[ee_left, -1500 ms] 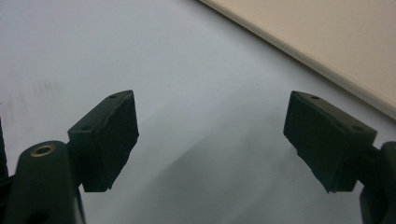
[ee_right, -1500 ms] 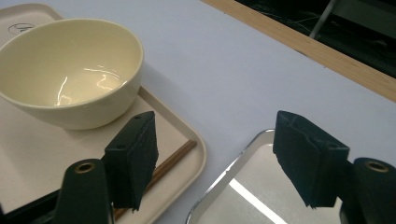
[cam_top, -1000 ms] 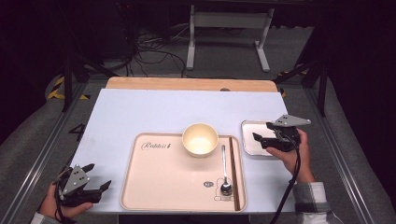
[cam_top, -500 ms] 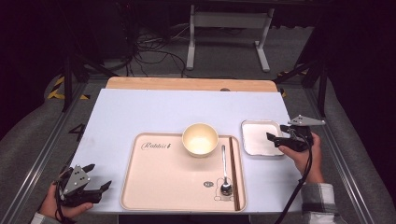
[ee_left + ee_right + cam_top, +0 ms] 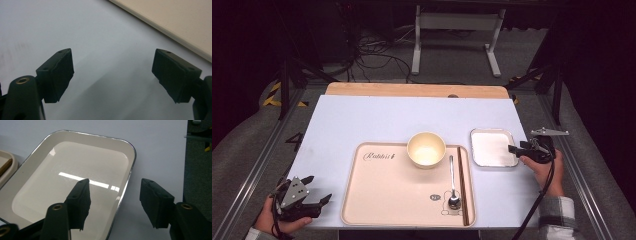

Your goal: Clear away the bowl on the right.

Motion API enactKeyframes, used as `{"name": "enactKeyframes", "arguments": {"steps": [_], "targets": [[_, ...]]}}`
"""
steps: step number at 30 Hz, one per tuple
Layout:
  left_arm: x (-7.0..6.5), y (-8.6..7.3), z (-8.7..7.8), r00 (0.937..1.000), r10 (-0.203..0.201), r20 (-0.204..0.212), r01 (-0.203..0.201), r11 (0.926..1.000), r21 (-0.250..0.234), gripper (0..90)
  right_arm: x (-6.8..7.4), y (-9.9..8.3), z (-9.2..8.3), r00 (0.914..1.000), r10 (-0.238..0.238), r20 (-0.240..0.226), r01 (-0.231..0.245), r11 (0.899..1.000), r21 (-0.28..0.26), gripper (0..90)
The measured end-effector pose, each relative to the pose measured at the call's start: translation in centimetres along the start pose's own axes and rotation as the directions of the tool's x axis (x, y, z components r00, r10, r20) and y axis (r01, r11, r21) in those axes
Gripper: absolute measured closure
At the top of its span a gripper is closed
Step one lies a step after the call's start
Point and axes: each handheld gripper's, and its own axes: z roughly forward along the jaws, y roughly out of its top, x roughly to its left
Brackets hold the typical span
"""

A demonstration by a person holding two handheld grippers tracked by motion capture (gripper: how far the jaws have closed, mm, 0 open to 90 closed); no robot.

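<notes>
Since a second ago my right claw (image 5: 515, 149) has dropped off the white dish (image 5: 492, 147) to its rim by the counter's right edge, jaws narrowing astride it (not yet pinching); left claw (image 5: 321, 199) spread, parked.

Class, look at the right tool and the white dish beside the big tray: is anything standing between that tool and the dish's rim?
Nothing visible stands between them. The right tool has one jaw over the inside of the white dish and the other outside, so the near rim lies in the open gap. Its jaws have just been closing, but the pads are not yet pressing on it.
</notes>
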Motion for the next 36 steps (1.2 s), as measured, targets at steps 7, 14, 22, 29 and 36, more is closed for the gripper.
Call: {"name": "enactKeyframes", "arguments": {"steps": [7, 14, 22, 29, 36], "targets": [[0.0, 0.0, 0.0, 1.0, -0.002, 0.001, 0.002, 1.0, 0.006, 18.5, -1.0, -0.6, 0.3, 0.9982, 0.05, -0.033, -0.05, 0.999, 0.015, 55.7], [0.0, 0.0, 0.1, 1.0, -0.002, 0.003, 0.002, 1.0, 0.009, 18.5, -1.3, -1.0, 0.9, 0.9942, 0.077, -0.075, -0.074, 0.996, 0.046, 69.6], [-0.1, 0.0, 0.3, 0.9999, 0.002, 0.01, -0.002, 0.9999, 0.016, 18.4, -1.5, -1.2, 1.3, 0.9884, 0.128, -0.081, -0.124, 0.991, 0.048, 78.2], [-0.1, 0.1, 0.4, 0.9999, 0.005, 0.011, -0.005, 0.9998, 0.018, 18.4, -1.6, -1.2, 1.5, 0.9819, 0.17, -0.084, -0.167, 0.985, 0.044, 82.2], [-0.1, 0.0, 0.3, 1.0, 0.005, 0.008, -0.005, 0.9998, 0.019, 18.4, -1.2, -0.9, 1.9, 0.9731, 0.204, -0.107, -0.2, 0.979, 0.045, 88.5]]}}
